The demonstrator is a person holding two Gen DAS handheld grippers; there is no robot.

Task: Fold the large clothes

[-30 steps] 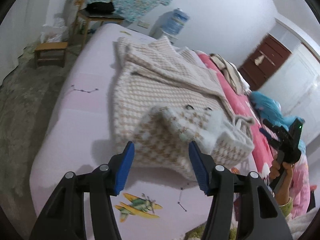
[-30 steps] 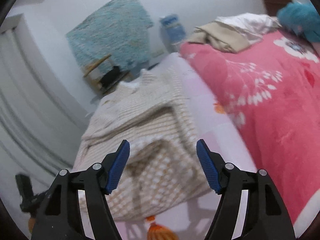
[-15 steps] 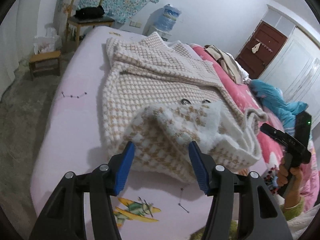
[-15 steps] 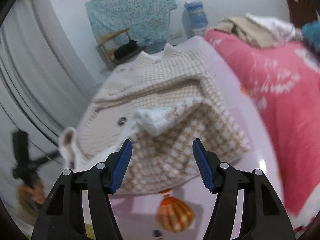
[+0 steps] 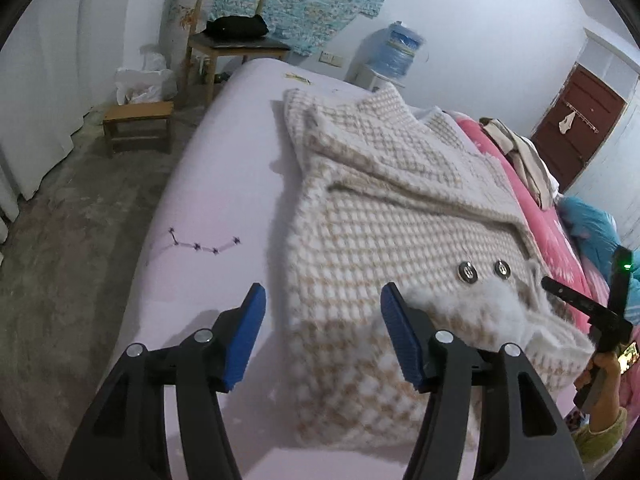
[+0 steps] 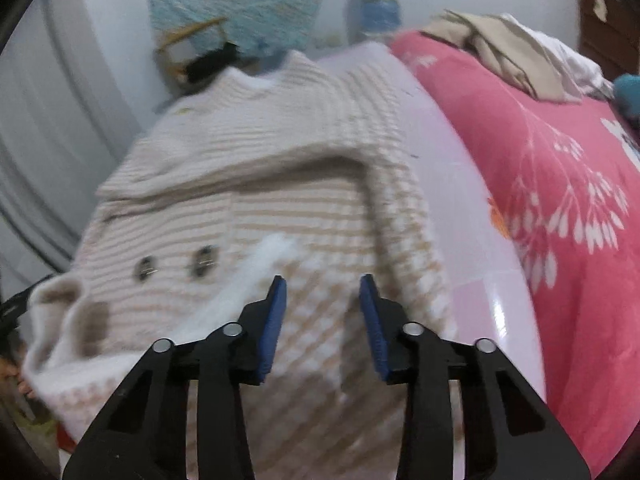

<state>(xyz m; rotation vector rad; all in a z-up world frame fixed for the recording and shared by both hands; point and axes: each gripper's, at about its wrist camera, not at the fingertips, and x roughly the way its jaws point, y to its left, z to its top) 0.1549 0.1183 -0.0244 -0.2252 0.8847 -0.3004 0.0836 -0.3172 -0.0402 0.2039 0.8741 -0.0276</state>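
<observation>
Checked knit coat (image 5: 384,216) lies on the lilac bed sheet (image 5: 208,216), lower part folded up, two metal buttons (image 5: 468,271) showing. Left tongs (image 5: 322,334): jaws wide, empty, over the coat's near-left edge. Right tongs (image 6: 323,322): narrower gap, nothing between the pads, above the folded hem; this view is blurred. Left view alone shows wooden chair (image 5: 236,36) and stool (image 5: 138,122); right view shows more of the pink blanket (image 6: 560,184) beside the coat.

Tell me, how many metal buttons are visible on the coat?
2. Button one and button two sit side by side near the coat front edge; others may be hidden under folds.
</observation>
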